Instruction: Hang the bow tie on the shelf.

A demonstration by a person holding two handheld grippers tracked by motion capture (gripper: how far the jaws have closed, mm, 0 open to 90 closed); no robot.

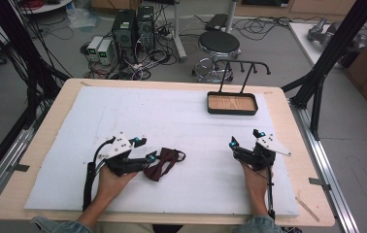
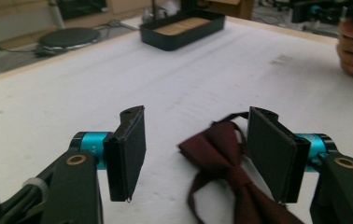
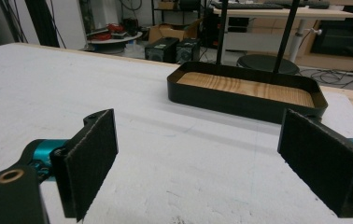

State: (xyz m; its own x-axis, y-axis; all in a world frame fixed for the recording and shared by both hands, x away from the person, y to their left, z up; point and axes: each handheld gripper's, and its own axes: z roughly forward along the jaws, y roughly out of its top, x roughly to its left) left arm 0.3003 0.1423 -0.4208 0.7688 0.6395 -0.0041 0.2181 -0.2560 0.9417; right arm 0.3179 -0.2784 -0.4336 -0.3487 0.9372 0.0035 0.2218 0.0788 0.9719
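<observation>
A: The bow tie, where does it lie?

B: It lies flat on the white mat, in the near left part, just beside the left gripper. It is dark red.

A: Does that gripper hold it?

B: Not yet, I think. In the left gripper view the jaws stand about half open. One wing of the bow tie is between them, close to one pad, but the pads do not press on it. If that pad touches the cloth, I cannot tell.

A: And on the right side?

B: The right gripper rests near the right edge of the mat, well apart from the bow tie. Its jaws are wide open with nothing between them.

A: What does its own view add?

B: The black tray with a wooden bottom, seen from low. The high view shows also the rack that rises from this tray.

A: Is there room to move?

B: Yes, the middle of the mat is bare between both grippers and the tray.
</observation>
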